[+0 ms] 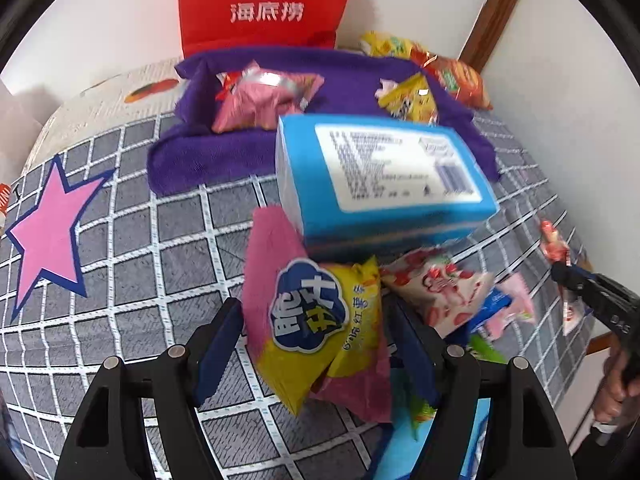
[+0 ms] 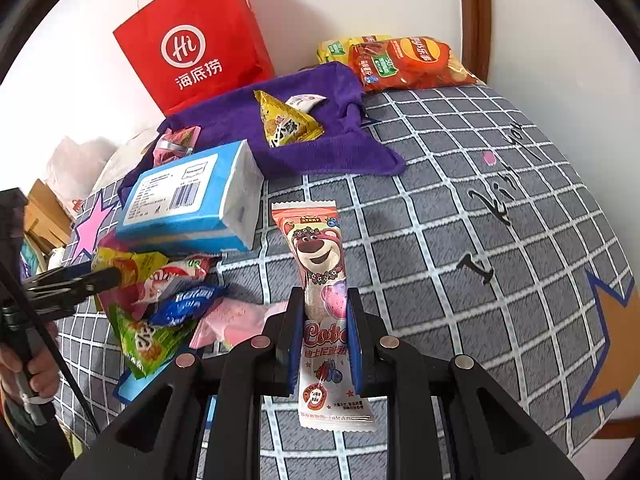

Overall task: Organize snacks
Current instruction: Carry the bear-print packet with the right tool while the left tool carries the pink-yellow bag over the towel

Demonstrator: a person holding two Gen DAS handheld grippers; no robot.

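Note:
My right gripper (image 2: 324, 316) is shut on a long pink bear-print lollipop packet (image 2: 320, 252), held upright above the bed. From the left wrist view this gripper (image 1: 576, 280) shows at the right edge with that packet (image 1: 554, 240). My left gripper (image 1: 314, 314) stands open over a heap of snacks. A yellow and pink snack packet (image 1: 352, 344) lies between its fingers, and I see no pad pressing on it. A strawberry-print packet (image 1: 440, 292) lies beside it. On the purple towel (image 2: 340, 148) rest a yellow triangular packet (image 2: 286, 124) and a pink packet (image 1: 260, 100).
A blue tissue box (image 1: 380, 176) sits between the heap and the towel. A red paper bag (image 2: 192, 40) leans on the wall behind. Orange and yellow chip bags (image 2: 404, 64) lie at the far corner. The grey check bed cover (image 2: 460, 220) is bare to the right.

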